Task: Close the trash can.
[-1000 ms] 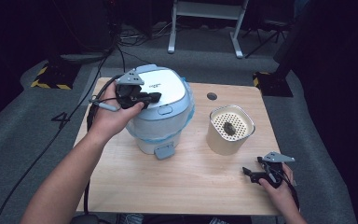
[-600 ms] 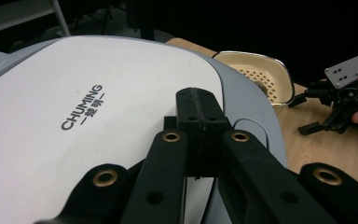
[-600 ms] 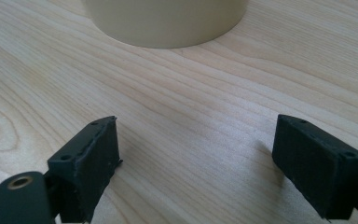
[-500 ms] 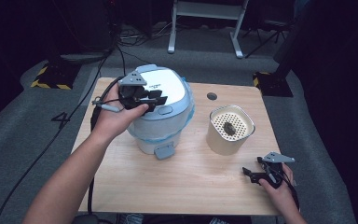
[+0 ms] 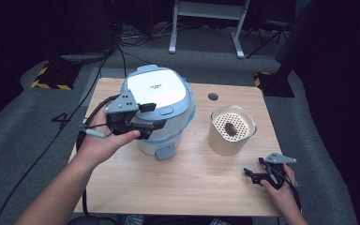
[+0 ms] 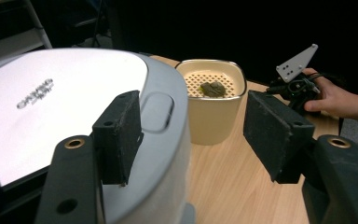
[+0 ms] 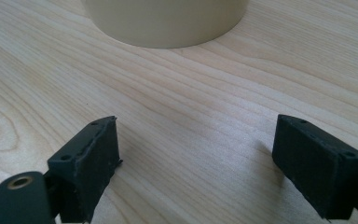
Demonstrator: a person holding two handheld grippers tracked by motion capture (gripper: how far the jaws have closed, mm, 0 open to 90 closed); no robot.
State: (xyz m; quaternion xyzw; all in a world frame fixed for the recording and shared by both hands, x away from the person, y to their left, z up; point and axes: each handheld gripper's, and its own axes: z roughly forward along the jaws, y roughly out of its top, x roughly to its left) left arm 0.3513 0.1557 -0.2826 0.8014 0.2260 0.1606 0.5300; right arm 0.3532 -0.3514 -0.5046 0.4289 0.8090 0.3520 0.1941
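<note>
A rice cooker [image 5: 158, 93] with a white lid and grey-blue rim stands at the table's middle left. My left gripper [image 5: 152, 117] hovers at its near edge, open; its jaws have just been opening. One pad [image 6: 119, 135] sits over the lid [image 6: 51, 102], the other pad [image 6: 272, 133] is off the cooker's side, and the lid button [image 6: 156, 109] lies between them untouched. A cream pot [image 5: 231, 131] with a perforated insert and a dark lump [image 6: 213, 87] stands to the right. My right gripper [image 5: 255, 174] rests open near the front right edge, its pads [image 7: 93, 149] empty above bare wood.
The wooden table [image 5: 201, 187] has a small round hole [image 5: 213, 96] at the back. A grey tab [image 5: 164, 151] juts from the cooker's base. A black cable [image 5: 82, 140] trails off the left edge. A metal stand [image 5: 206, 23] is on the dark floor behind.
My left gripper has slid from the lid's top toward the cooker's near edge, and its jaws have gone from shut to open. The right gripper has not moved.
</note>
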